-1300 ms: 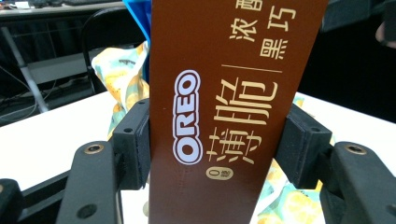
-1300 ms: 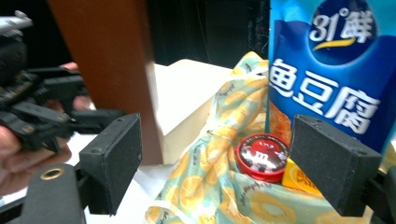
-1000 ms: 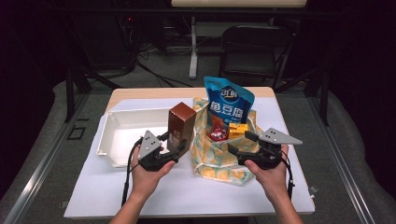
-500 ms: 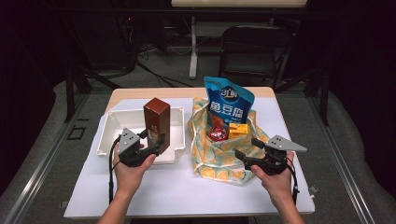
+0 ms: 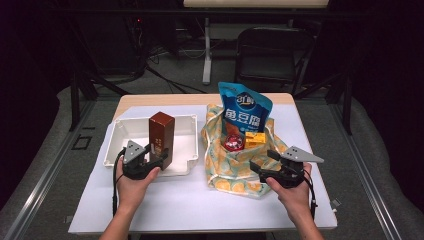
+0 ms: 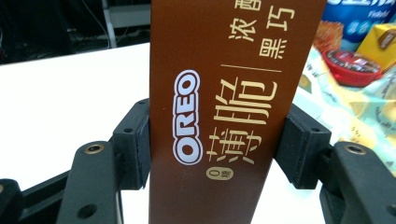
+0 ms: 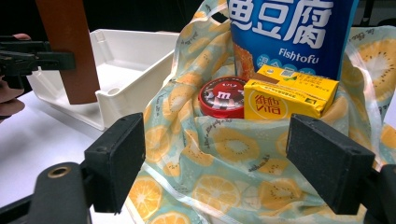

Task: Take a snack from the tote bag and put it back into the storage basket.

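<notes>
My left gripper (image 5: 161,155) is shut on a tall brown Oreo box (image 5: 161,132), held upright at the front of the white tray (image 5: 114,145). In the left gripper view both pads press the sides of the Oreo box (image 6: 224,93). My right gripper (image 5: 264,160) stands open at the right front of the fruit-patterned cloth bag (image 5: 235,172), nothing between its pads. The cloth bag (image 7: 224,182) holds a blue Fishtofu pouch (image 7: 289,28), a red round tin (image 7: 223,97) and a yellow carton (image 7: 287,100).
A white sheet (image 5: 200,210) covers the table. The white tray (image 7: 140,51) sits left of the bag with a narrow gap between them. A black chair (image 5: 272,50) and metal frame legs stand beyond the far edge.
The left gripper has carried the Oreo box leftward from beside the bag to the tray and lowered it. The right gripper has sunk a little toward the table.
</notes>
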{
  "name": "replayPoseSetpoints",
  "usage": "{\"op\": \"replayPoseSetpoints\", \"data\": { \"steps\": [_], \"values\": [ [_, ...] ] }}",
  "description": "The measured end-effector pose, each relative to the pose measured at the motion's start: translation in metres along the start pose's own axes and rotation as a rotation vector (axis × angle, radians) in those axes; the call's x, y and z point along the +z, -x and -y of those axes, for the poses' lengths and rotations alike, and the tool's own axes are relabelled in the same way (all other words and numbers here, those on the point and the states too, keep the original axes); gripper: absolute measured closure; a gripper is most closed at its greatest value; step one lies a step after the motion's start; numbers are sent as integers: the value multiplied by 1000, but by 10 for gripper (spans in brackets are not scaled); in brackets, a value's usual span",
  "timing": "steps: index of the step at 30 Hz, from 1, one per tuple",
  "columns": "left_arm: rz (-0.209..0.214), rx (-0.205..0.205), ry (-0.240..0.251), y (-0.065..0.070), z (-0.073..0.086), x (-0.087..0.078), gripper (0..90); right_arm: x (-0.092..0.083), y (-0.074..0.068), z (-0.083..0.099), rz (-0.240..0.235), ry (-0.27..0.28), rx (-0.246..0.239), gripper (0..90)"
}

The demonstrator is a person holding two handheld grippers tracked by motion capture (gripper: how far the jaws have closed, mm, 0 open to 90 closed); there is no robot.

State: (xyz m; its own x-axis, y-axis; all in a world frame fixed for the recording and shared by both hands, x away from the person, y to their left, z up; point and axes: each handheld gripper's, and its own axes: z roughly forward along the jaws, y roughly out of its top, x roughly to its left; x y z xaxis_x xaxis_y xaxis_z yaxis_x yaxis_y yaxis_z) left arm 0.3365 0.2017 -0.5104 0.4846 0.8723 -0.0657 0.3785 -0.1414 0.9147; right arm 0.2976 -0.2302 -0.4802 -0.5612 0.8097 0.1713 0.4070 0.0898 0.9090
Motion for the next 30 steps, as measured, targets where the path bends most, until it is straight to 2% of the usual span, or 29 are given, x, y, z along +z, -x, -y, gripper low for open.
{"op": "replayPoseSetpoints", "data": {
  "steps": [8, 14, 22, 30],
  "values": [
    [-41, 6, -39, -6, 5, 3, 377, 2, 1, 2, 0, -13, -2, 196],
    [-54, 13, -57, -7, 7, 7, 377, 3, 2, 4, 5, -13, 6, 197],
    [-54, 24, -88, -5, 10, 14, 377, 3, 3, 4, 6, -15, 6, 199],
    [-34, -1, -95, -7, 9, 18, 375, 3, 3, 4, 10, -12, 9, 200]
  ]
}}
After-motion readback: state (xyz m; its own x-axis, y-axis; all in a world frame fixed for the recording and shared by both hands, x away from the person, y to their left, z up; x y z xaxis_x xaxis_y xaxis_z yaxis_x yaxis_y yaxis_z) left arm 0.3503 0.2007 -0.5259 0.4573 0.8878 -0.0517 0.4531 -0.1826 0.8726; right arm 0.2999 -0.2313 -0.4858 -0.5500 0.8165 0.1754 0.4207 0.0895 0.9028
